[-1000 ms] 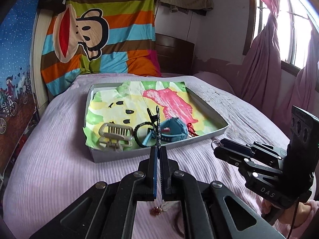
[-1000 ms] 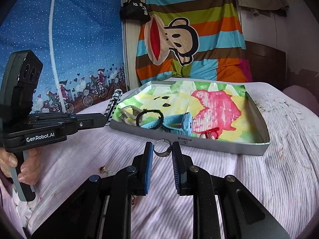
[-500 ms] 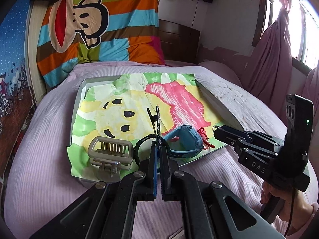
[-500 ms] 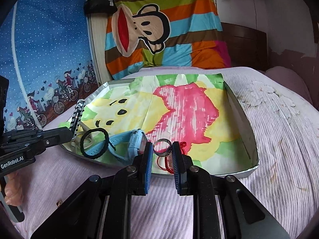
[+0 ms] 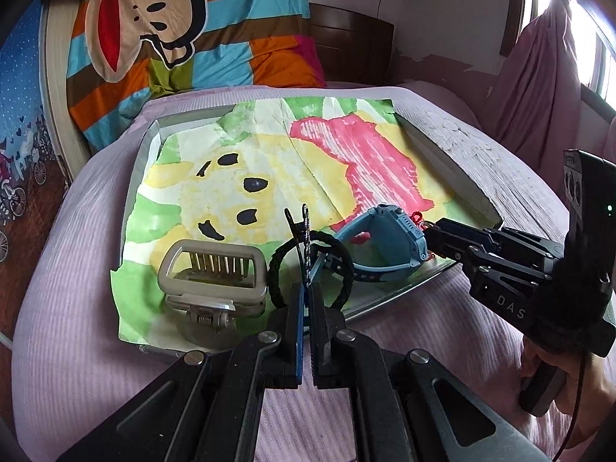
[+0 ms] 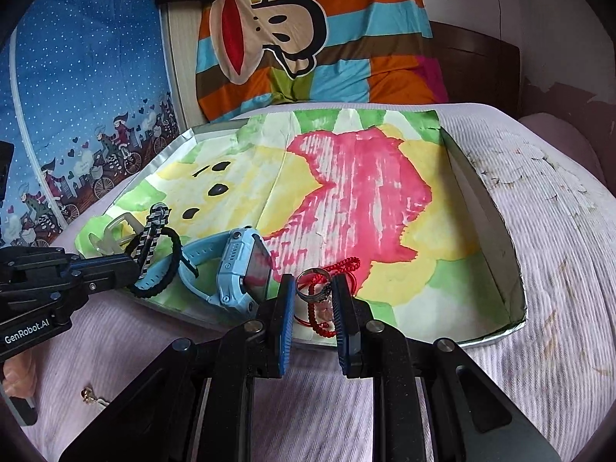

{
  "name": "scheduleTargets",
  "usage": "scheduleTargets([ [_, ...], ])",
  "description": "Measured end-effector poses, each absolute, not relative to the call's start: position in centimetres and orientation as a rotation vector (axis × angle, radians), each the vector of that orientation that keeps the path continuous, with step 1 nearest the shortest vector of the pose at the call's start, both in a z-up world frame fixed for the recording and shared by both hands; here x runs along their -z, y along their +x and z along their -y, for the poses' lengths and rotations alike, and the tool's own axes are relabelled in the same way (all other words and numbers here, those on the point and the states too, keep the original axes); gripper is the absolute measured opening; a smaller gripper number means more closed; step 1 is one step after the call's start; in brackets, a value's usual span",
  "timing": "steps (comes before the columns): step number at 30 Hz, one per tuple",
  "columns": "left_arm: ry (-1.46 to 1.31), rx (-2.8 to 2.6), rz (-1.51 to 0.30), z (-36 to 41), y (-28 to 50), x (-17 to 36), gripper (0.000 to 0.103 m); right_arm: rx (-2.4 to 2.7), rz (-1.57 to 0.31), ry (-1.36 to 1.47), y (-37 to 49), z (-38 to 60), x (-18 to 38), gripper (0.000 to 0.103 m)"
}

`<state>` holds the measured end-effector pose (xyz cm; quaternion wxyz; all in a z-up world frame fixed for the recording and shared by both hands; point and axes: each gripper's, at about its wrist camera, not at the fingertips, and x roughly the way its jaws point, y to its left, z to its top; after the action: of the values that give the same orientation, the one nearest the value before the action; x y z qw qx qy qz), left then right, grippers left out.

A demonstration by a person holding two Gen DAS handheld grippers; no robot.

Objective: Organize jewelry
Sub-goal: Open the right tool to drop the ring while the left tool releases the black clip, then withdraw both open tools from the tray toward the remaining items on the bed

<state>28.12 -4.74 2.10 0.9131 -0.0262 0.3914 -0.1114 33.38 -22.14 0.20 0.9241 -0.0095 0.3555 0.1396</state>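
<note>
A shallow grey tray (image 5: pixel 446 154) lined with a painted paper lies on the bed. Along its near edge lie a beige claw clip (image 5: pixel 211 277), a black braided loop (image 5: pixel 348 269), a blue watch (image 5: pixel 389 238) and a red cord (image 6: pixel 346 265). My left gripper (image 5: pixel 307 288) is shut on a thin black-and-white striped hair clip (image 6: pixel 154 231), which stands up over the black loop. My right gripper (image 6: pixel 313 300) is shut on a small metal ring (image 6: pixel 317 296), held just above the red cord beside the watch (image 6: pixel 242 265).
The bed has a ribbed lilac cover. A small gold earring (image 6: pixel 90 394) lies on it near the left hand. A striped monkey-print blanket (image 5: pixel 184 30) hangs behind the tray, and a pink curtain (image 5: pixel 539 77) is at the right. The far half of the tray holds only paper.
Both grippers have moved forward and slightly down from the bare bed to over the tray's near edge, still gripping the hair clip and the ring.
</note>
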Motion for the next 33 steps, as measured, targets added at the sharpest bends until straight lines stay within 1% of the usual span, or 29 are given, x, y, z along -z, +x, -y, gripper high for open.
scheduleTargets([
  [9,-0.158,0.249,-0.777,3.2,27.6,-1.8,0.004,-0.298,-0.704,-0.022,32.6,22.2,-0.3,0.018],
  [10,-0.168,0.249,-0.771,3.1,27.5,-1.8,0.007,-0.299,-0.698,-0.022,32.4,22.3,-0.4,0.021],
  [11,-0.177,0.249,-0.763,2.9,27.3,-1.8,0.012,-0.297,-0.693,-0.023,32.3,22.3,-0.4,0.026],
  [12,-0.187,0.25,-0.754,2.8,27.1,-1.8,0.015,-0.296,-0.687,-0.023,32.1,22.3,-0.5,0.028],
  [14,-0.203,0.248,-0.736,2.5,26.7,-1.8,0.024,-0.296,-0.672,-0.02,31.6,22.5,-0.7,0.029],
  [16,-0.218,0.243,-0.713,2.1,26.1,-1.9,0.029,-0.293,-0.651,-0.015,31.0,22.7,-1.0,0.029],
  [18,-0.234,0.245,-0.679,1.9,25.3,-2.1,0.034,-0.283,-0.622,-0.005,30.1,23.0,-1.5,0.035],
  [19,-0.239,0.244,-0.66,1.7,24.8,-2.2,0.041,-0.276,-0.603,-0.002,29.6,23.1,-1.8,0.042],
  [20,-0.238,0.233,-0.636,1.6,24.2,-2.4,0.052,-0.271,-0.584,0.002,29.0,23.2,-2.0,0.046],
  [22,-0.231,0.208,-0.579,1.4,23.1,-2.8,0.065,-0.268,-0.553,0.015,27.9,23.5,-2.5,0.047],
  [25,-0.234,0.196,-0.545,1.1,21.9,-3.2,0.066,-0.259,-0.519,0.036,26.5,23.9,-3.1,0.054],
  [27,-0.24,0.176,-0.528,0.8,21.3,-3.4,0.077,-0.254,-0.495,0.044,25.6,24.1,-3.4,0.059],
  [28,-0.239,0.163,-0.515,0.7,21.0,-3.5,0.084,-0.249,-0.483,0.044,25.2,24.1,-3.5,0.063],
  [30,-0.231,0.145,-0.489,0.5,20.3,-3.8,0.088,-0.244,-0.456,0.047,24.2,24.3,-3.8,0.07],
  [32,-0.218,0.123,-0.476,0.4,19.8,-4.0,0.095,-0.243,-0.431,0.056,23.3,24.4,-4.1,0.079],
  [33,-0.214,0.11,-0.466,0.4,19.4,-4.1,0.097,-0.242,-0.419,0.06,22.8,24.5,-4.2,0.082],
])
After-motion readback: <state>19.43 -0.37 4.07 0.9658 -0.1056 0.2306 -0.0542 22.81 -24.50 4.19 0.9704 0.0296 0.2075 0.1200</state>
